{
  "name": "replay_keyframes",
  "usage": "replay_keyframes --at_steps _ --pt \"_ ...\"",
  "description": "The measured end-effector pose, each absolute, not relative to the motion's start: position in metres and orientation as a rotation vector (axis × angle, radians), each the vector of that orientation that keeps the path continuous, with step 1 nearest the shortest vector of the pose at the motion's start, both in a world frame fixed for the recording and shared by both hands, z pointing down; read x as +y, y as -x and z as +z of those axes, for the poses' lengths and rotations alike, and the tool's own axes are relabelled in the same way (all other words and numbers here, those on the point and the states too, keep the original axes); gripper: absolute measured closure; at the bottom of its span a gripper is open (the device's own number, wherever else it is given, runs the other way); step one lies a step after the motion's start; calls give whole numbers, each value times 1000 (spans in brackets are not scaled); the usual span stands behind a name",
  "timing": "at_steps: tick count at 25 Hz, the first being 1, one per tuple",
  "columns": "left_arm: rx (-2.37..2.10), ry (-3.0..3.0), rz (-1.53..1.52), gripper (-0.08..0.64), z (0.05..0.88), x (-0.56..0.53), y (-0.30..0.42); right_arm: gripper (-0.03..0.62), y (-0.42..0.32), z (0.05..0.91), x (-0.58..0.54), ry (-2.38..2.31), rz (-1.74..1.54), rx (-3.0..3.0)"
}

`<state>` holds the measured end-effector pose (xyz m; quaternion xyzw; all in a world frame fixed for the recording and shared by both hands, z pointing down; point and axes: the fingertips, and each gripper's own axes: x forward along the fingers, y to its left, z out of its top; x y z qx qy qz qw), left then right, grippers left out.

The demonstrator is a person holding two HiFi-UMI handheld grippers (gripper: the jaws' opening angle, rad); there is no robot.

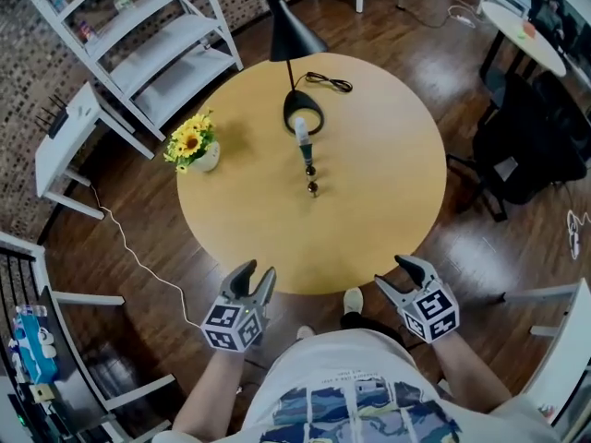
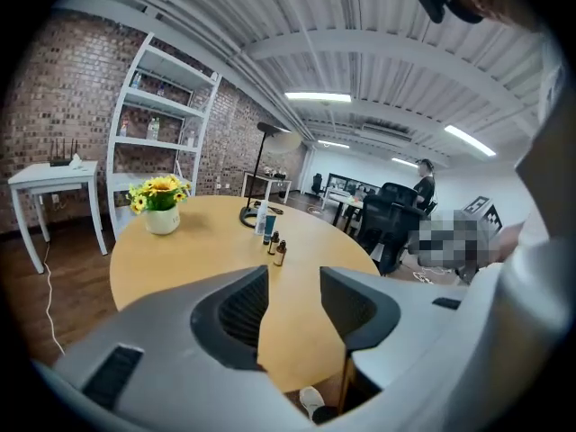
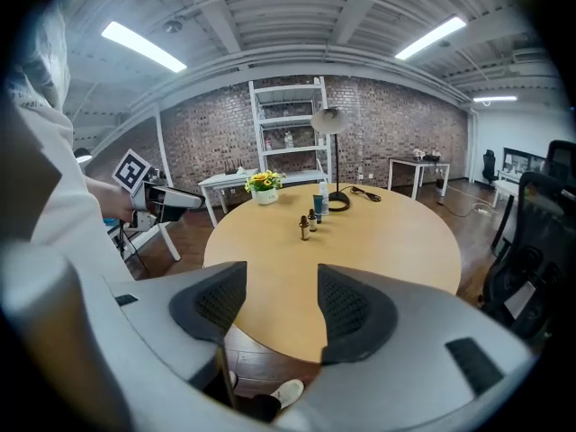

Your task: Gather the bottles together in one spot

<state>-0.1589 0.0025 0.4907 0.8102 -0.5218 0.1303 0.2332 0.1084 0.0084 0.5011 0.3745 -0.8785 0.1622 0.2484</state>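
Looked basically done: the white, teal and two brown little bottles point(image 1: 308, 155) sat bunched beside the black desk lamp point(image 1: 303, 113) mid round wooden tabletop point(image 1: 379, 210), left gripper point(image 1: 259, 273) and right gripper point(image 1: 392, 273) off its near edge, jaws spread, empty.

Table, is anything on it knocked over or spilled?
No, nothing stands out. The bottles stand upright in a row by the lamp, and the flowers sit straight in their pot. No spill shows.

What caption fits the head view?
Left gripper and right gripper hover open near the round table; bottles stand by the lamp.
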Motion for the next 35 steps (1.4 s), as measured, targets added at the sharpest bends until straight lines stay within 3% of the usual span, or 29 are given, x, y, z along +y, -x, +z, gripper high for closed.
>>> replay_keyframes --at_steps 13,35 --pt "-1290 -2280 259 377 471 135 215 321 -36 480 122 -1179 427 -2332" --pt "-1312 -2314 329 377 478 183 266 322 -2 461 172 -1262 352 -2315"
